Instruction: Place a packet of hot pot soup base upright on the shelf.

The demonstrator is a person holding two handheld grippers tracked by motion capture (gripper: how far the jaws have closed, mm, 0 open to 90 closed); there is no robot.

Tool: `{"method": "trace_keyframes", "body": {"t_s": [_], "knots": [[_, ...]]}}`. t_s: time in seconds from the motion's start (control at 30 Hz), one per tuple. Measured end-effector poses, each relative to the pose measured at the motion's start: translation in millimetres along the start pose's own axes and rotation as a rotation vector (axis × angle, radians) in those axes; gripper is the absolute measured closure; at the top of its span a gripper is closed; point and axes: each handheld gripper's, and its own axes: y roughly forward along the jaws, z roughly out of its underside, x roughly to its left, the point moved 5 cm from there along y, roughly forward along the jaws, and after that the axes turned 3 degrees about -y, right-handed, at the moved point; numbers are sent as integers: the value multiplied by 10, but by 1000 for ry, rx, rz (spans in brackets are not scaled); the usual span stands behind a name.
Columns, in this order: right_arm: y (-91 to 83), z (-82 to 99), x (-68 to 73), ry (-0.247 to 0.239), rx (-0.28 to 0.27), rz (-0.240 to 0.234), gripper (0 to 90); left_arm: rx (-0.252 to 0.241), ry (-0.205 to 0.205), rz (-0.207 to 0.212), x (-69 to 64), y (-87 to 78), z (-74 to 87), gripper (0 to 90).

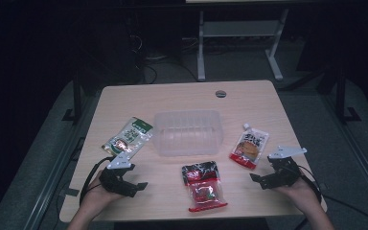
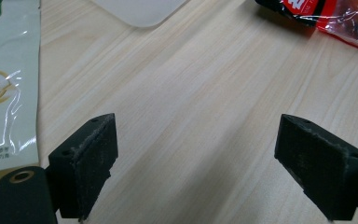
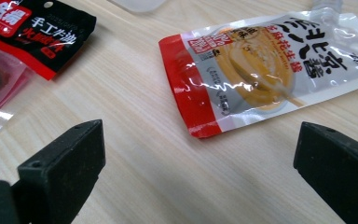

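Pale wood table (image 1: 139, 98) carries three packets around a clear plastic tray (image 1: 188, 132) at its centre. Both grippers rest at the near edge with jaws spread wide and nothing between them. The left gripper (image 1: 133, 186) sits just near of the green-and-white packet (image 1: 128, 136); the right gripper (image 1: 261, 179) sits just near of the spouted sauce pouch (image 1: 249, 148). The red-and-black packet (image 1: 203, 185) lies between the two, near of the tray.

Likely step: pick up a packet for the tray. Approach low, take the packet by a free edge, and close on the sealed seam rather than the slick, bulging middle; the glossy film may slip.

Printing is Chinese. The right gripper view shows bold black characters on the sauce pouch and white characters on the red-and-black packet; neither is read with confidence. No brand name can be made out
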Motion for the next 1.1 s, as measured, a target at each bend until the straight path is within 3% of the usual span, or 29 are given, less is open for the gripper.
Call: {"method": "trace_keyframes", "body": {"t_s": [0.27,0.43,0.5,0.53,0.6,0.67,0.7,0.73,0.87,0.9,1.1], "knots": [[-4,2,-1,8,6,-8,29,9,6,2,-10,-6,1,132],[-17,6,30,10,27,-50,153,9,-4,8,-35,0,-1,138],[-35,-3,68,-5,35,-80,363,20,7,7,-36,-3,14,138],[-35,-3,68,-5,35,-80,363,19,6,4,-37,-5,21,138],[-59,-49,157,-43,37,-117,599,11,-6,3,-37,-18,36,138],[-63,-78,214,-66,37,-122,739,11,-2,2,-36,-21,37,139],[-63,-78,214,-66,37,-122,739,10,-3,2,-39,-24,38,139],[-57,-101,268,-99,43,-144,855,9,-3,1,-40,-24,38,138],[-46,-122,371,-132,52,-193,896,1,-6,-1,-42,-21,28,139],[-28,-131,447,-168,56,-218,896,-2,-4,-1,-44,-11,20,138],[6,-167,614,-192,62,-269,896,0,12,8,-72,4,-5,139]]}}
